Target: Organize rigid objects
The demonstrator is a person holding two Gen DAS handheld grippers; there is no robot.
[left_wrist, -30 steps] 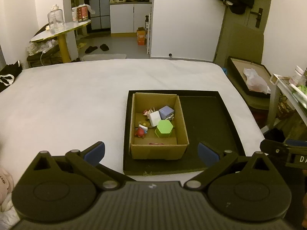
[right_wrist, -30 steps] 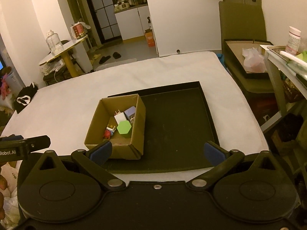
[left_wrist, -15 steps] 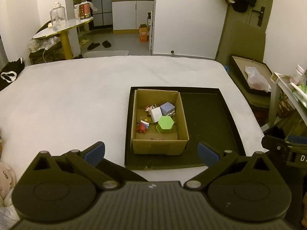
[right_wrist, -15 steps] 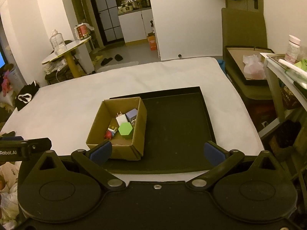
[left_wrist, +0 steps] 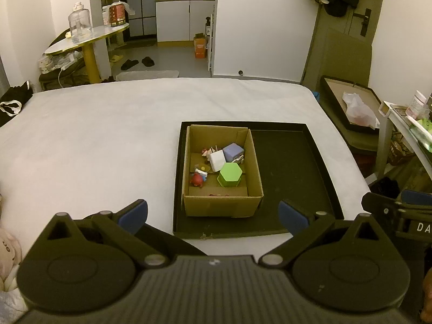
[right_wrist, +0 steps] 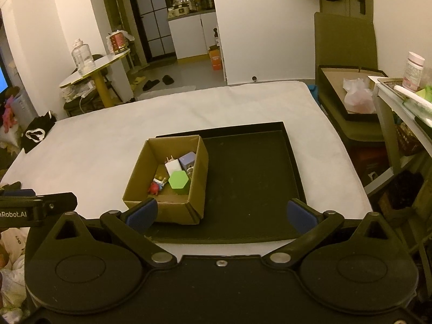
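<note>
Box (left_wrist: 222, 205) sits mid-frame, left part of black tray (left_wrist: 294, 178). Green block (left_wrist: 230, 174), white plug (left_wrist: 217, 160), red toy (left_wrist: 196, 180) inside box. Left gripper (left_wrist: 213, 214), right gripper (right_wrist: 220, 213) both spread wide, holding nothing.

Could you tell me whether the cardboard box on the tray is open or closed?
Open: the cardboard box has no lid, so its contents show.
</note>
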